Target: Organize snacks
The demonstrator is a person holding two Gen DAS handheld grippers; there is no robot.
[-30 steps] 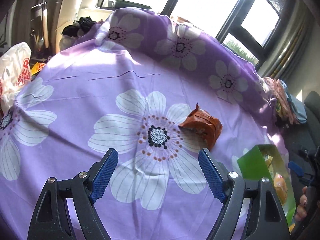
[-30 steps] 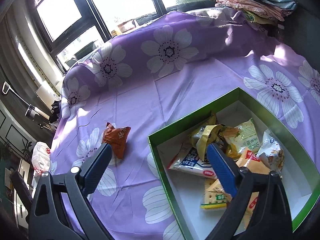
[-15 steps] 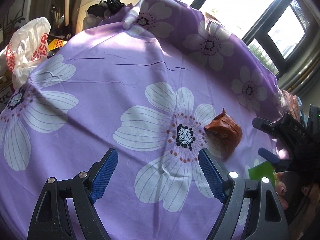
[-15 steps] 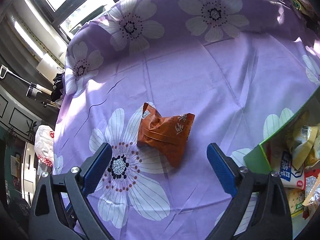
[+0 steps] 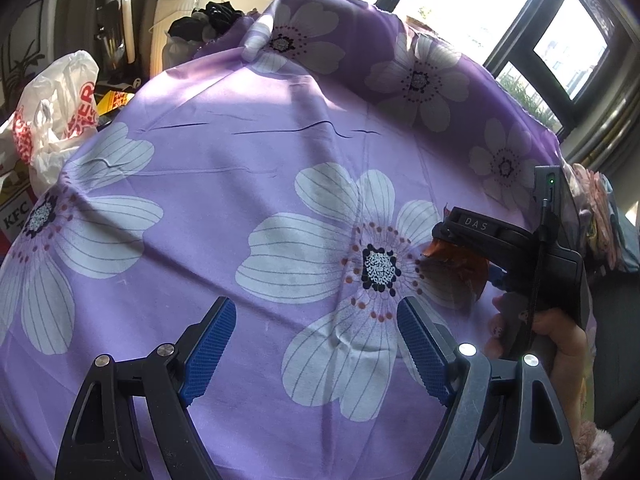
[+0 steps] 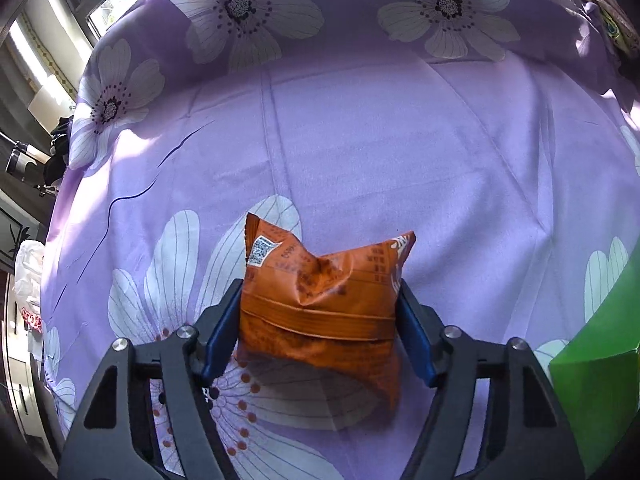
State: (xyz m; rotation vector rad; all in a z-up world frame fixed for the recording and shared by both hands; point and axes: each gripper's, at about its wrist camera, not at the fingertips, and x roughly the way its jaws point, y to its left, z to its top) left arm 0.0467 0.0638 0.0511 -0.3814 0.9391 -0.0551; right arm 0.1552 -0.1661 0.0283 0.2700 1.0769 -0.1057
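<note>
Purple cloth (image 6: 400,152) with white flowers covering the carrying surface; on it, an orange snack packet (image 6: 320,300) and a green box (image 6: 600,368).

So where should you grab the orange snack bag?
Pinch the orange bag across its puffy middle, coming down from above with a finger at each side edge. It lies flat on the cloth, and the crimped ends are thin. The right gripper, jaws just closing, sits exactly so.

The purple cloth (image 6: 400,140) lies bare and wide beyond the orange packet (image 6: 320,304); only the green box (image 6: 600,344) stands close at the right.
</note>
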